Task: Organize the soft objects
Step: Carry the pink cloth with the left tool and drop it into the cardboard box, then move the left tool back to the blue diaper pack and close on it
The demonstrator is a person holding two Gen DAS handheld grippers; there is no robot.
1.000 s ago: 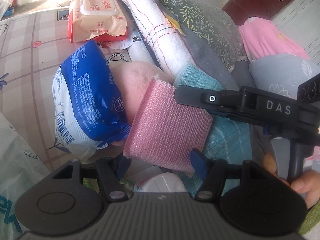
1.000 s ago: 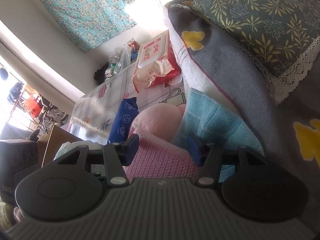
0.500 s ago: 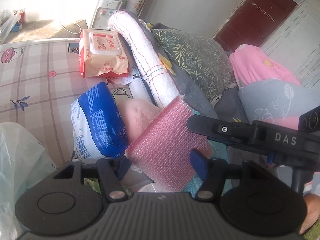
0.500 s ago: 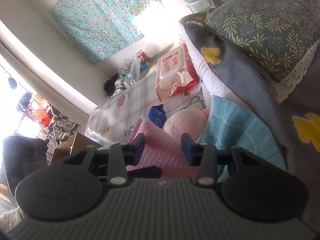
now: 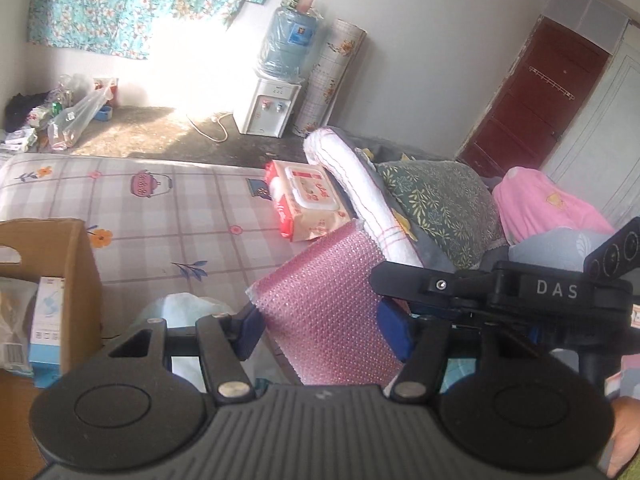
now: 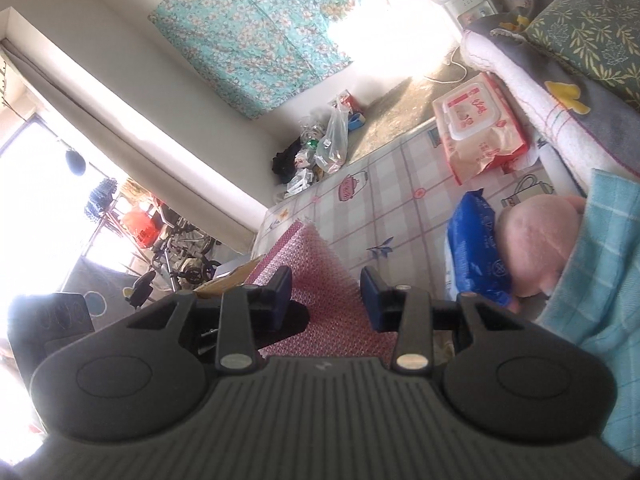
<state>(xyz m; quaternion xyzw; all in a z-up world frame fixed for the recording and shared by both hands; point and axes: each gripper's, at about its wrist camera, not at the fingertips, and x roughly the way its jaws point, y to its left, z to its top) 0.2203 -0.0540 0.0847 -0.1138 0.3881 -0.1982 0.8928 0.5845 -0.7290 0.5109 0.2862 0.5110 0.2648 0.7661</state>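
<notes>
A pink bubble-textured pad (image 5: 328,312) is held up in the air between both grippers. My left gripper (image 5: 326,330) is shut on its near end. My right gripper (image 6: 326,300) is shut on the same pad (image 6: 320,280), and its black body crosses the left wrist view (image 5: 480,292) at the right. On the checked bed sheet (image 6: 384,208) lie a blue packet (image 6: 476,252), a pink plush (image 6: 536,240), a teal towel (image 6: 600,280) and a red wet-wipes pack (image 6: 476,128).
An open cardboard box (image 5: 52,280) with packets inside stands at the left. A rolled white and grey blanket (image 5: 360,196), a leaf-print pillow (image 5: 440,200) and a pink cloth (image 5: 548,208) lie at the right. A water dispenser (image 5: 276,84) stands at the far wall.
Both grippers have lifted the pink pad up off the pile and away from the blue packet and plush. The left view has swung up toward the room and the box.
</notes>
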